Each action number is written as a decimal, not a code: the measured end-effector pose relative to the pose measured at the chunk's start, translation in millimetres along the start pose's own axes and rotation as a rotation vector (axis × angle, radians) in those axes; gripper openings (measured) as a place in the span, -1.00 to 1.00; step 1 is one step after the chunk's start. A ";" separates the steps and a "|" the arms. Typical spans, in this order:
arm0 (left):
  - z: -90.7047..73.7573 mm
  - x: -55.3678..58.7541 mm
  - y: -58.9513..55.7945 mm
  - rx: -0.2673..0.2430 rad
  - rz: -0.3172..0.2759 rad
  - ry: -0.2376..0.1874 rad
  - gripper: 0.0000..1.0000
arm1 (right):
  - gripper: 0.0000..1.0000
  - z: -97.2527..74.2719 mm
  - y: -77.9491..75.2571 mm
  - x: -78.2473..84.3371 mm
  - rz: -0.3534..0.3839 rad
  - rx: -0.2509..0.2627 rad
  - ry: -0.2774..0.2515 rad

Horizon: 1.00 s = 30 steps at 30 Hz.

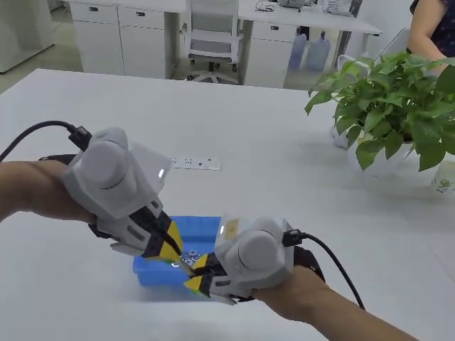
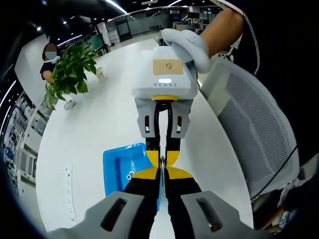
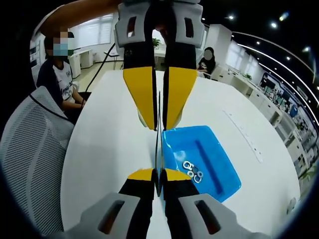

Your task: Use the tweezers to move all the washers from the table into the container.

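A blue container [image 1: 202, 227] sits on the white table [image 1: 234, 142] near its front edge, with several metal washers [image 3: 192, 169] lying inside it. The washers [image 2: 130, 175] lie by the central ridge of the container [image 2: 119, 159]. My two grippers face each other tip to tip just above the container [image 3: 209, 149]. The thin metal tweezers [image 3: 158, 139] run between them. My left gripper [image 1: 174, 252] [image 2: 160, 175] and my right gripper [image 1: 193, 273] [image 3: 158, 180] are each shut on an end of the tweezers.
A potted plant [image 1: 391, 106] stands at the table's right. A white power strip [image 1: 193, 163] lies mid-table. A mesh office chair [image 3: 30, 144] stands by the table's near edge, with a seated person [image 3: 60, 74] beyond it. Drawers and another chair [image 1: 213, 35] stand behind the table.
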<state>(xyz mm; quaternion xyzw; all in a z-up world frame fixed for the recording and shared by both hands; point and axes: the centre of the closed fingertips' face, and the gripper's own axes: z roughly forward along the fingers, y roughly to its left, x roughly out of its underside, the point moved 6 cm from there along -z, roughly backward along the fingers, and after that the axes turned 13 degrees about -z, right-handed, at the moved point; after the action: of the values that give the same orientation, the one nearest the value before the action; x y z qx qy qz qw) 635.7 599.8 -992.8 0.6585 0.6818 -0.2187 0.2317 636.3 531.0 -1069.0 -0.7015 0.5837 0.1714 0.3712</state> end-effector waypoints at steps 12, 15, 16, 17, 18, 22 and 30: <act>4.8 10.0 -7.1 -0.014 0.001 0.026 -0.88 | -0.86 1.7 7.0 -0.6 -0.011 -0.018 0.017; 6.6 13.1 -6.4 -0.015 -0.003 0.032 -0.88 | -0.86 1.3 8.5 0.8 -0.014 -0.018 0.021; 7.1 14.7 -6.5 -0.018 -0.005 0.035 -0.88 | -0.86 0.7 9.0 1.2 -0.014 -0.018 0.021; 7.7 16.2 -7.0 -0.017 -0.008 0.037 -0.88 | -0.86 0.5 9.7 1.6 -0.015 -0.019 0.021; 8.2 17.2 -7.4 -0.017 -0.009 0.038 -0.88 | -0.86 0.4 10.3 1.8 -0.017 -0.021 0.021; 11.3 22.7 -9.4 -0.020 -0.012 0.049 -0.88 | -0.86 0.9 12.9 3.6 -0.024 -0.028 0.024; 26.3 39.8 -17.4 -0.020 -0.046 0.071 -0.88 | -0.86 6.0 22.3 10.6 -0.035 -0.060 0.040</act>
<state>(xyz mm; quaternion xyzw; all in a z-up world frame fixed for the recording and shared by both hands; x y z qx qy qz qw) 618.1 615.0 -1037.9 0.6476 0.7068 -0.1937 0.2088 619.1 527.0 -1087.4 -0.7258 0.5733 0.1684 0.3410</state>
